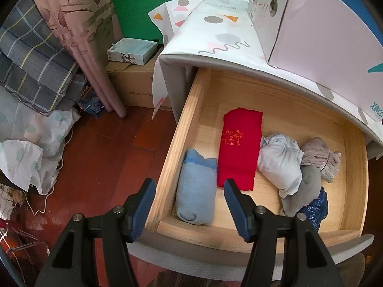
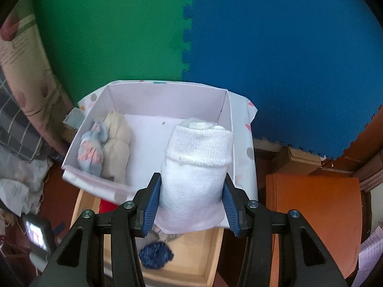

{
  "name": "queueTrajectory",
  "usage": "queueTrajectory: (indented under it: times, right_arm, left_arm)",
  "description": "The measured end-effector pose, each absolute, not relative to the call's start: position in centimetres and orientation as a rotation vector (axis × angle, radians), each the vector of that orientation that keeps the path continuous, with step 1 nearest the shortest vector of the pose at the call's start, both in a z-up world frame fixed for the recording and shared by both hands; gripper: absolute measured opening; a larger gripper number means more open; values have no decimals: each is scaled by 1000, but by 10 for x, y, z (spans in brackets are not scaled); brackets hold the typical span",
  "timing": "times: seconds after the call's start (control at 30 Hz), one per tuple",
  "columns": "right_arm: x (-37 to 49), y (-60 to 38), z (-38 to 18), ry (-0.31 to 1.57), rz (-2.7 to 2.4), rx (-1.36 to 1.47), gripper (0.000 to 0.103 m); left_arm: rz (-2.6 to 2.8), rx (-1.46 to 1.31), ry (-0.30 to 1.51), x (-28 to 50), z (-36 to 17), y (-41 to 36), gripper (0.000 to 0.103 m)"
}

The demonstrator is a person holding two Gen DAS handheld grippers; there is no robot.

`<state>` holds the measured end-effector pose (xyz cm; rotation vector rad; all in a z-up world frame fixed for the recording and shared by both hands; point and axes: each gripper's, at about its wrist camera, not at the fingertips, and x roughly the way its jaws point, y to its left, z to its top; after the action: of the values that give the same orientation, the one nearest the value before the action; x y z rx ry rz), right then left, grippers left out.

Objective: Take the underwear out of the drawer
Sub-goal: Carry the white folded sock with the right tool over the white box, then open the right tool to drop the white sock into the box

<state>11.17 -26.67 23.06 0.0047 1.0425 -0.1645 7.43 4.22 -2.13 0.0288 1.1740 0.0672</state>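
While poised over the open wooden drawer (image 1: 354, 174), left gripper (image 1: 189, 186) with jaws partly apart and nothing between them, blue pads clear of the cloth below. Inside the drawer, side by side: light-blue roll (image 1: 196, 189) at the left wall, folded red piece (image 1: 239, 148) just beside it, crumpled pale bundle (image 1: 280, 160) next, then grey-beige bundle (image 1: 313, 160), with dark-blue patterned piece (image 1: 316, 208) at the front right corner. On top of the cabinet, over a patterned cloth (image 1: 222, 35), white cardboard box (image 1: 299, 19).

In the right wrist view, right gripper (image 2: 191, 189) clamped on a rolled white underwear bundle (image 2: 196, 167), both blue pads pressing its sides, bundle upright between the fingers and raised in front of the white cardboard box. Already lying in that box, against its left wall: a pastel blue-and-pink roll (image 2: 92, 148) touching a cream roll (image 2: 118, 148). Below the held bundle, part of the drawer with the dark-blue piece visible.
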Motion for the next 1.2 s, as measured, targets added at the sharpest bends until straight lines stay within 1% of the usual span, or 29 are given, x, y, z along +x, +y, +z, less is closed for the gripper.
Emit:
queueTrajectory:
  times: [0.33,0.5,0.67,0.77,0.83,0.9,1.07,1.2]
  right_arm:
    - [174,-275,171,1186,-208,-6,46]
    - [184,-277,149,1226,-209,13,47]
    - [187,-276,133,1258,-202,28,50]
    - [185,-275,134,1244,-198,36,53]
    - [182,-275,144,1217,-194,48,58]
    - [178,-274,154,1197,-184,57,60]
    - [152,-262,182,1177,-86,52,60]
    - [115,-247,191,1199,0,8,60]
  left_arm:
    - [48,36,1162,73,-20,39,61]
    - [35,39,1156,73,-19,38,61]
    - [27,37,1166,74,-20,37,61]
    - [25,47,1160,74,-20,36,61]
    - [25,53,1161,73,-20,35,61]
    - [26,45,1159,74,-21,35,61]
    - [25,43,1169,74,-22,35,61]
    - [25,32,1172,73,-22,37,61]
